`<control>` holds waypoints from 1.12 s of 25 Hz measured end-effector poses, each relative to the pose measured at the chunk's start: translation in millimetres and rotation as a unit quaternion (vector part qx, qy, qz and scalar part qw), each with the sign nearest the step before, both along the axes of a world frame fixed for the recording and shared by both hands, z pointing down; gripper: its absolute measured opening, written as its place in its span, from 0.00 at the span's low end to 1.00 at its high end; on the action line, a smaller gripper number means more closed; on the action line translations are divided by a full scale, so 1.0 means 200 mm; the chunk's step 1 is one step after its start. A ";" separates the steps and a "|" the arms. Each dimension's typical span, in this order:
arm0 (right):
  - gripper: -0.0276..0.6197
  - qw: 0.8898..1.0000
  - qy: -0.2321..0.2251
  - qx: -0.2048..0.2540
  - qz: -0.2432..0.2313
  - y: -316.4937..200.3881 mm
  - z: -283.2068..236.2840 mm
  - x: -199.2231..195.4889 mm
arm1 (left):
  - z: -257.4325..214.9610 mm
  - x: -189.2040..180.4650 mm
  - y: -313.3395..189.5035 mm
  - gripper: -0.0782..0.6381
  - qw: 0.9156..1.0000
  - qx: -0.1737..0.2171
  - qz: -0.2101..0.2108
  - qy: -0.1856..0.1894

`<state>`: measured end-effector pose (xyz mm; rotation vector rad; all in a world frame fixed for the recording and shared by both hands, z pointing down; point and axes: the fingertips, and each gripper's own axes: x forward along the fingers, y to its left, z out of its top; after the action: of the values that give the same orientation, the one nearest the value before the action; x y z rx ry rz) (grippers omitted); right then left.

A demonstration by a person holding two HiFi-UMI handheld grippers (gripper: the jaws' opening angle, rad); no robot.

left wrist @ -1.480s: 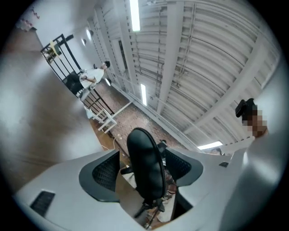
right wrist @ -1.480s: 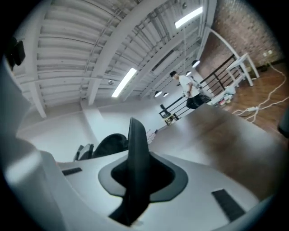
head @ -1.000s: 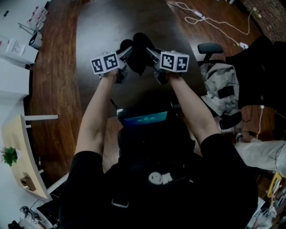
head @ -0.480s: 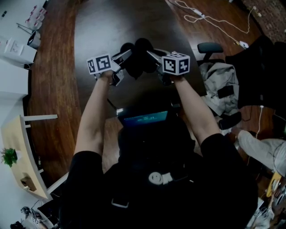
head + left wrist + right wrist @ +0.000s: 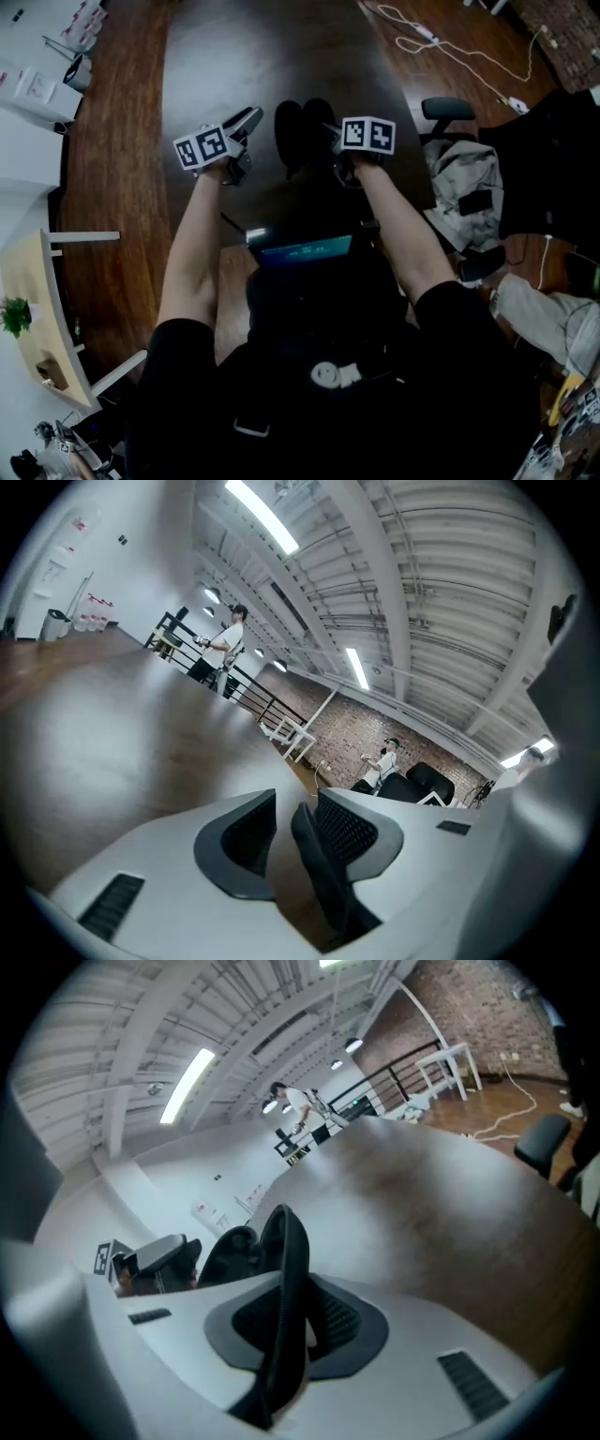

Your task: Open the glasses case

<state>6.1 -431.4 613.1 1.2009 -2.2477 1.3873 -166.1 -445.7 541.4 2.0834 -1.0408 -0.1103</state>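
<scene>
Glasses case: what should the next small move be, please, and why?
Probably lower the right gripper and set the glasses case on the table: it looks open, the right jaws have just closed on its edge, and the left gripper, just opened, is empty.

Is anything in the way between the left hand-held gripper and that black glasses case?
Nothing visible does. Only bare dark tabletop shows between the left hand-held gripper, whose empty jaws have just been opening, and the black clamshell glasses case.
</scene>
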 end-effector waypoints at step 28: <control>0.06 0.989 0.145 0.008 0.031 0.02 0.22 0.12 | 0.07 0.02 0.16 0.25 0.999 -0.022 0.036 -0.026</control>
<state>29.8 -427.6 657.6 1.3879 -2.0404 1.1308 -161.5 -414.3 554.7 2.0908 -0.9896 0.0029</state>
